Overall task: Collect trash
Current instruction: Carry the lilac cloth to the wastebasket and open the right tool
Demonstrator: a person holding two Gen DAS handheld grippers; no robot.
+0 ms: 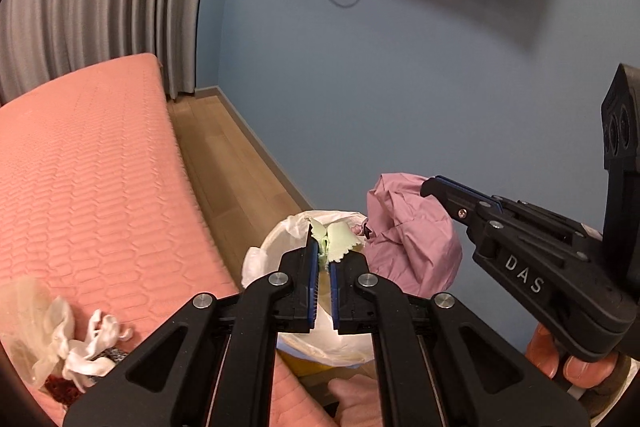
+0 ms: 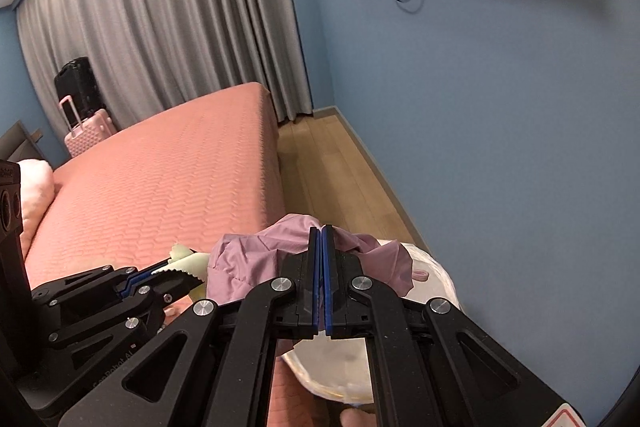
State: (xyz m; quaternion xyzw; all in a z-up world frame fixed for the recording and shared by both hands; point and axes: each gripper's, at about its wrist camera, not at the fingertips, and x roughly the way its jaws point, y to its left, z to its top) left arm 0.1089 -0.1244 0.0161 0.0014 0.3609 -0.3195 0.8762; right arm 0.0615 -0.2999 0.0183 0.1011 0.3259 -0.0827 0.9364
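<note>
Left wrist view: the left gripper (image 1: 323, 259) had its jaws pinched on one pale green scrap (image 1: 335, 242) with a zigzag edge, right above the lined bin (image 1: 280, 235). It looked feather-light and floppy, so a pinch at the bunched middle seemed the way to go. Two or three more bits of trash sat on the bed (image 1: 88, 155): a white tissue wad (image 1: 94, 345) and a clear wrapper (image 1: 24, 323), soft and crushable I'd guess. Right wrist view: the right gripper (image 2: 321, 239) was clamped on one crumpled purple bag (image 2: 256, 255), over that single bin (image 2: 436, 287). Thin, slippery-looking film, probably best grabbed by a fold.
</note>
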